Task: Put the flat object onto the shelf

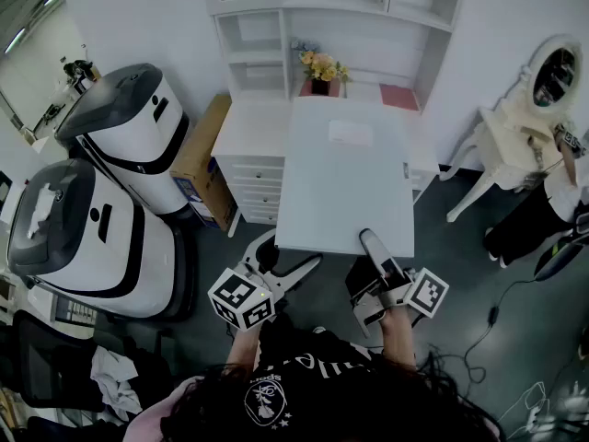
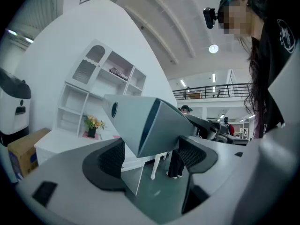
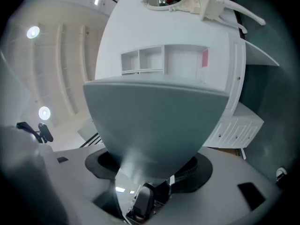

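We hold the flat board [image 1: 342,187] by its near edge with both tools, the left gripper [image 1: 285,258] at the near-left corner and the right gripper [image 1: 373,247] further along. Each pair of jaws stands wide yet clamps on the thick slab, which we judge keeps it level (one grip alone would likely let so broad a panel swing). The board hangs over the dark floor [image 1: 460,274], its far end toward the white shelf unit [image 1: 248,35] with flowers [image 1: 320,65] and the drawer chest [image 1: 250,136], while two bulky white machines [image 1: 129,136] and a cardboard box [image 1: 204,159] crowd the left.
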The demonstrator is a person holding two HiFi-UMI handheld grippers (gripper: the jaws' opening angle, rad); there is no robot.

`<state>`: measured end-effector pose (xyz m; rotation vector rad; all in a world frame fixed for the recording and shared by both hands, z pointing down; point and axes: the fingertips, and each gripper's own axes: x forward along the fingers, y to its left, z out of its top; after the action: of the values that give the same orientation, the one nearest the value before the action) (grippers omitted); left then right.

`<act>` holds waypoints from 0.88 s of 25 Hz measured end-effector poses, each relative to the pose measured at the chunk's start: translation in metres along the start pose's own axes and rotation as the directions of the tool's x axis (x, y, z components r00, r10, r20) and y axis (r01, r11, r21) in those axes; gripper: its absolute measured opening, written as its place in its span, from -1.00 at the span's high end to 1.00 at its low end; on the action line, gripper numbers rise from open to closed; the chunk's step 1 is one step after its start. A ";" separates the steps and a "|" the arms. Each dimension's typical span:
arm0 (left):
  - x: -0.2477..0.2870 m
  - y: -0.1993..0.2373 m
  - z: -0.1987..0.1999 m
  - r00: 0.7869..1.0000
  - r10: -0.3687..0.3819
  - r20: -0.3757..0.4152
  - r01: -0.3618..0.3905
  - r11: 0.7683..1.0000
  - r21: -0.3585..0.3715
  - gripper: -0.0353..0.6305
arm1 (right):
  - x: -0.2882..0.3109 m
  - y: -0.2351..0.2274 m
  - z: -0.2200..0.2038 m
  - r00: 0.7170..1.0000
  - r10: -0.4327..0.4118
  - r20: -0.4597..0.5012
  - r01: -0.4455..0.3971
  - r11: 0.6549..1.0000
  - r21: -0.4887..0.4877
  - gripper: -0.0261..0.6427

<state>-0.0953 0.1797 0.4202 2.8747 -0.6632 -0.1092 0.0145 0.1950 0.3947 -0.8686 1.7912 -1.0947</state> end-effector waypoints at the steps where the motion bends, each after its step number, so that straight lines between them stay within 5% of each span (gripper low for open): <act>1: -0.001 -0.001 -0.001 1.000 0.004 -0.004 -0.004 1.000 0.008 -0.23 | -0.001 -0.001 -0.001 1.000 0.001 -0.005 -0.001 1.000 0.003 -0.01; 22: -0.001 -0.014 -0.008 1.000 0.001 -0.012 -0.001 1.000 0.008 -0.23 | -0.018 -0.004 -0.001 1.000 0.015 -0.012 -0.015 1.000 0.010 -0.01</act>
<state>-0.0890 0.1941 0.4251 2.8804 -0.6641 -0.0890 0.0215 0.2092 0.4045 -0.8430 1.7979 -1.1003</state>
